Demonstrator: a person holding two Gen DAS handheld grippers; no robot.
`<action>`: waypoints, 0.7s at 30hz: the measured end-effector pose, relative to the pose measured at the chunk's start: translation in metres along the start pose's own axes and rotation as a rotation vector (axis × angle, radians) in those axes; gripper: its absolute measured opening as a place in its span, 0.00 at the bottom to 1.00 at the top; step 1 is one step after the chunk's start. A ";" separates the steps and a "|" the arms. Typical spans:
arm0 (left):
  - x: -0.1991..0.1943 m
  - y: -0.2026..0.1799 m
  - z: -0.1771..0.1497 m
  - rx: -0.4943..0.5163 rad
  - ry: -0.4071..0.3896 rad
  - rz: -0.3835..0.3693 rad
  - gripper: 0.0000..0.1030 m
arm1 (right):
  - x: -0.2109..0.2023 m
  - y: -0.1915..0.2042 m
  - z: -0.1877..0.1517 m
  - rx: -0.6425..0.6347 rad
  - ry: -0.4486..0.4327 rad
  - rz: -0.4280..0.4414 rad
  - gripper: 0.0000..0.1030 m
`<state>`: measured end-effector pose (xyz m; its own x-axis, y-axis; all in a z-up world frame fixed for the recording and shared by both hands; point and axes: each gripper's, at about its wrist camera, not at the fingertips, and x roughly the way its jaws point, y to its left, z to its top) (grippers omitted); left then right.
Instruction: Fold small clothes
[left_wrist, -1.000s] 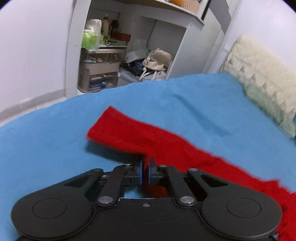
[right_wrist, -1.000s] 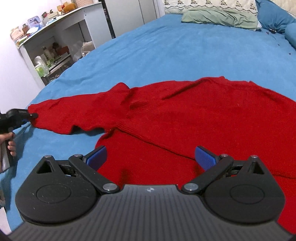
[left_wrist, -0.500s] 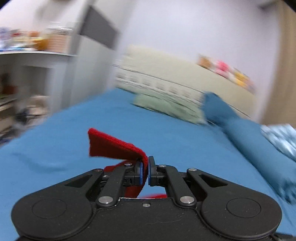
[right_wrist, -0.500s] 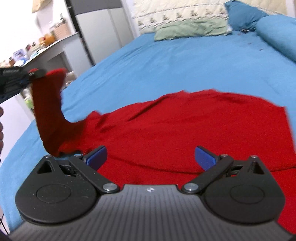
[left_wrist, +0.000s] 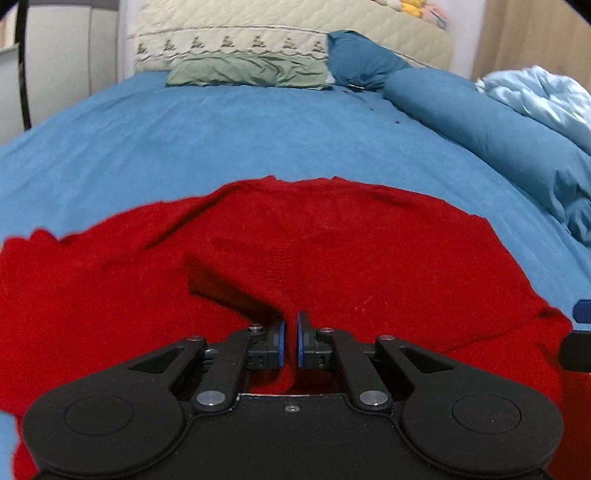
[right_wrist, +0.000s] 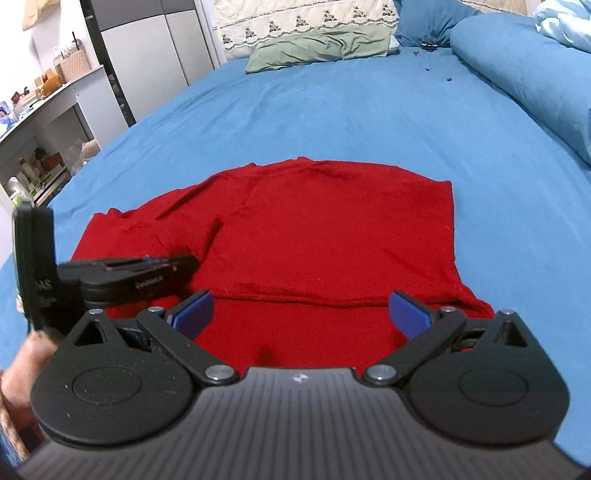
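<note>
A red knit sweater (left_wrist: 332, 251) lies spread on the blue bed; it also shows in the right wrist view (right_wrist: 325, 229). My left gripper (left_wrist: 290, 343) is shut on the sweater's red sleeve (left_wrist: 236, 291) and holds it over the sweater's body. In the right wrist view the left gripper (right_wrist: 147, 273) shows as a black tool low over the sweater's left part. My right gripper (right_wrist: 301, 314) is open and empty, just above the sweater's near edge. One of its blue fingertips (left_wrist: 583, 310) shows at the right edge of the left wrist view.
The blue bedsheet (right_wrist: 332, 110) stretches away beyond the sweater. A green pillow (right_wrist: 317, 48) and a blue pillow (left_wrist: 362, 59) lie at the headboard. A rolled blue duvet (right_wrist: 528, 74) runs along the right. A white desk with shelves (right_wrist: 44, 122) stands left of the bed.
My left gripper lifted the sleeve from the bed's left side, swung right and carried it over the sweater's body. My right gripper stayed open over the near edge.
</note>
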<state>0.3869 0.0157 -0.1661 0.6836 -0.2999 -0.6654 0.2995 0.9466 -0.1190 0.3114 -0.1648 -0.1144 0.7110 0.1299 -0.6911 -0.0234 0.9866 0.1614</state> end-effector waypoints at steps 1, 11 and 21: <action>-0.006 0.001 0.002 0.012 -0.012 -0.003 0.31 | 0.000 0.002 0.001 -0.003 -0.003 0.002 1.00; -0.079 0.090 -0.042 -0.070 -0.129 0.200 0.70 | 0.032 0.072 0.039 -0.233 0.063 0.073 1.00; -0.079 0.137 -0.054 -0.137 -0.050 0.243 0.70 | 0.128 0.184 0.063 -0.606 0.219 0.032 0.77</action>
<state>0.3382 0.1758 -0.1695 0.7572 -0.0643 -0.6500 0.0323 0.9976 -0.0611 0.4423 0.0276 -0.1287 0.5452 0.1143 -0.8305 -0.4807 0.8542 -0.1980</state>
